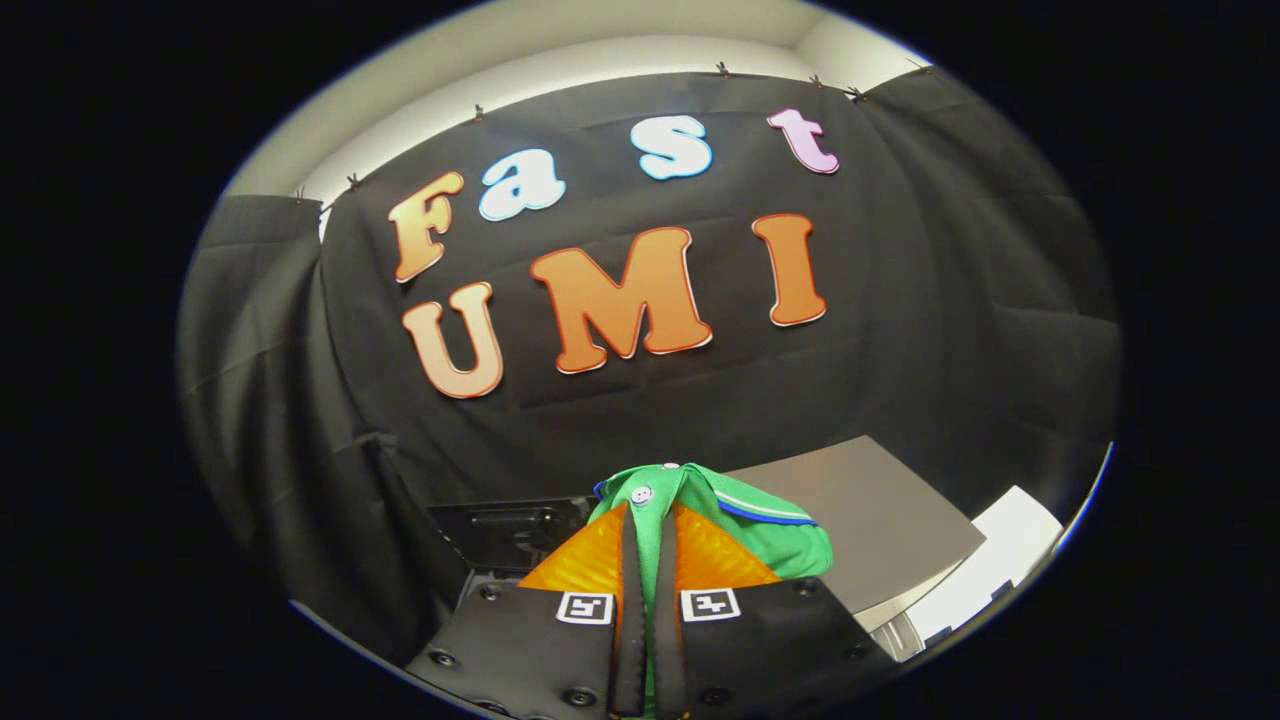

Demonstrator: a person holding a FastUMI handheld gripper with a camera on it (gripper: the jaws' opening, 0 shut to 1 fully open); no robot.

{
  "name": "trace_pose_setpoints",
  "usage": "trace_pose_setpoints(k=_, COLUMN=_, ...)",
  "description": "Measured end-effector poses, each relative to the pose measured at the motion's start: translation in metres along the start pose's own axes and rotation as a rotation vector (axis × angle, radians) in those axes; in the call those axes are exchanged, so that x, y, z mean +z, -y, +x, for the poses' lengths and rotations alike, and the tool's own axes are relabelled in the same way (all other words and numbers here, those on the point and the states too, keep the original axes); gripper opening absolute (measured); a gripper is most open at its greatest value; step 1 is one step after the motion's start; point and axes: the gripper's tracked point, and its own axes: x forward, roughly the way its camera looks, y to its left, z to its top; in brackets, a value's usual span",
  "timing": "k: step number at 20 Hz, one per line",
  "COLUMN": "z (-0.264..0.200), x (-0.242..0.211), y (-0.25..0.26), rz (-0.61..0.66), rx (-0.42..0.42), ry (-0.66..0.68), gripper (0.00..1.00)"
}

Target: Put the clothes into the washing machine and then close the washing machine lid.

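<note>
My gripper [650, 560] is shut on a green garment [770, 535] with a blue and white striped edge and a pale button. The cloth is pinched between both fingers [630, 600] and bulges out above and to the right of them, held up in the air. Behind the garment on the right a grey flat panel [860, 520] tilts up, looking like the washing machine's raised lid. A dark part of the machine [510, 530] shows just left of the fingers.
The black cloth wall [950, 330] of the booth hangs close ahead and folds round on the left. A white surface [1010, 550] lies past the grey panel at the far right.
</note>
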Motion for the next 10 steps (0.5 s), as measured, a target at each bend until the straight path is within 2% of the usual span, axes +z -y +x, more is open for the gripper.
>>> trace_pose_setpoints(k=4, z=-0.007, x=-0.013, y=-0.041, rz=0.045, rx=0.095, ry=-0.011, gripper=0.11)
trace_pose_setpoints(k=10, z=0.012, x=-0.038, y=-0.136, rz=0.022, rx=0.229, ry=-0.061, gripper=0.11)
